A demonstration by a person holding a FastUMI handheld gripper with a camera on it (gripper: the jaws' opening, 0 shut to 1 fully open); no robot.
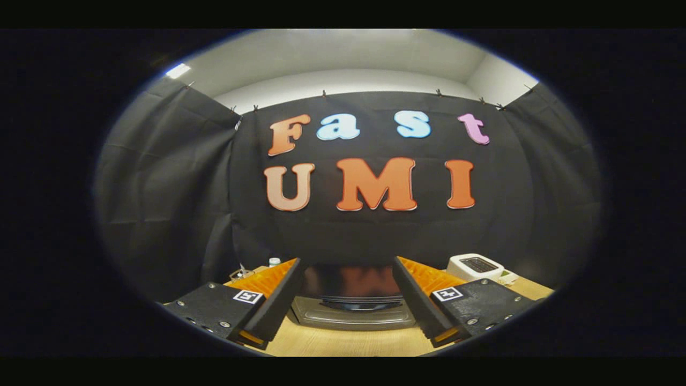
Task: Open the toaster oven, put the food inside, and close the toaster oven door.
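Gripper view shows our hand-held gripper (347,300) spread wide before the closed oven (351,305) on the tabletop (343,343); we risk missing its handle (360,304) if we drift sideways.

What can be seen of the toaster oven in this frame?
The toaster oven sits on the wooden table, just ahead of the gripper, framed between its open fingers, neither of which touches it. It has a dark, glossy top that reflects the wall and a silvery metal-looking front with a dark horizontal handle across it. The door looks closed. Its sides are hidden behind the fingers, and no food is visible on or near it.
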